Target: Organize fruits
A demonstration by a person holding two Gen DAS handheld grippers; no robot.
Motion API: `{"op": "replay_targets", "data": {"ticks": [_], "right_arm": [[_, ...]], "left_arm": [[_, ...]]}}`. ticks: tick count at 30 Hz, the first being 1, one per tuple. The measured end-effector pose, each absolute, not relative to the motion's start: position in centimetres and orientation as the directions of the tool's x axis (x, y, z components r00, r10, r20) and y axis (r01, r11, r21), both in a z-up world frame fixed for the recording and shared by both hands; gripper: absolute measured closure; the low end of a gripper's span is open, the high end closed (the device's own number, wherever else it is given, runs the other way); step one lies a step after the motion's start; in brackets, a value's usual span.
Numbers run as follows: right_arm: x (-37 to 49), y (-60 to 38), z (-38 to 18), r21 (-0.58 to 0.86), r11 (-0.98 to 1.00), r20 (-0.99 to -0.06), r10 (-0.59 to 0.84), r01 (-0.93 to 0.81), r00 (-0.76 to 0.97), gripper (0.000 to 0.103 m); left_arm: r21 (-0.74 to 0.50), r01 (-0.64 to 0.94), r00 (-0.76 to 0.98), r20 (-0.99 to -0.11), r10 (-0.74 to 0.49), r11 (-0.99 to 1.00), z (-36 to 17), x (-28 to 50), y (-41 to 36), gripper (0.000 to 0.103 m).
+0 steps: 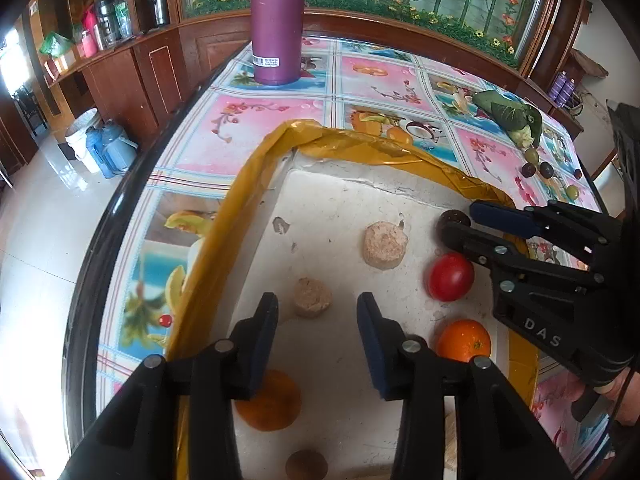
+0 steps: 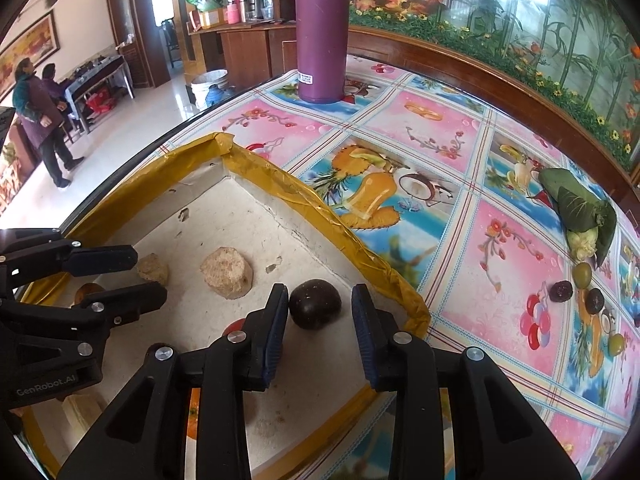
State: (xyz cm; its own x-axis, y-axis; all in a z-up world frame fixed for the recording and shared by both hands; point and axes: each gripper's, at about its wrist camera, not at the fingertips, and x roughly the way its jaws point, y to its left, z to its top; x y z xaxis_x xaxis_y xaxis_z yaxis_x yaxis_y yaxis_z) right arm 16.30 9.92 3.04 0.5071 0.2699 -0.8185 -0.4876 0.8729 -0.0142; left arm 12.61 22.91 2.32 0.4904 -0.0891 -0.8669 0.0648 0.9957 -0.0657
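A white foam tray with a yellow taped rim (image 1: pixel 256 168) (image 2: pixel 320 196) lies on the table. In it are a red tomato (image 1: pixel 450 276), an orange (image 1: pixel 464 339), a second orange (image 1: pixel 276 404), a dark round fruit (image 2: pixel 315 309) (image 1: pixel 454 219) and some tan cork-like rounds (image 1: pixel 385 244). My left gripper (image 1: pixel 318 320) is open over the tray. My right gripper (image 2: pixel 320 320) is open, its fingers on either side of the dark fruit, which rests on the tray floor. More small dark and green fruits (image 2: pixel 580 288) (image 1: pixel 538 166) lie on the table at the right.
A tall purple bottle (image 1: pixel 277 20) (image 2: pixel 322 32) stands at the table's far side. A green leafy bundle (image 2: pixel 580 208) (image 1: pixel 512 116) lies near the loose fruits. The table edge runs along the left, with floor, buckets and two people (image 2: pixel 40 116) beyond.
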Motion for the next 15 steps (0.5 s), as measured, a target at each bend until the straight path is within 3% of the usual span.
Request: {"op": "replay_targets", "data": {"ticks": [2,15], "right_arm": [[15.8,9.7,3.3,-0.016,0.876,-0.816,0.267,-0.482,0.512,0.072],[9.4,7.3,6.1,0.012,0.89,-0.785,0.291,-0.456,0.547,0.069]], "left_arm": [[-0.036,0.053,0.504,-0.861,-0.058,0.998,2.6,12.1,23.0,0.044],[0.001,-0.01,0.595,-0.804,0.007,1.0,5.1,7.1,24.4,0.033]]}}
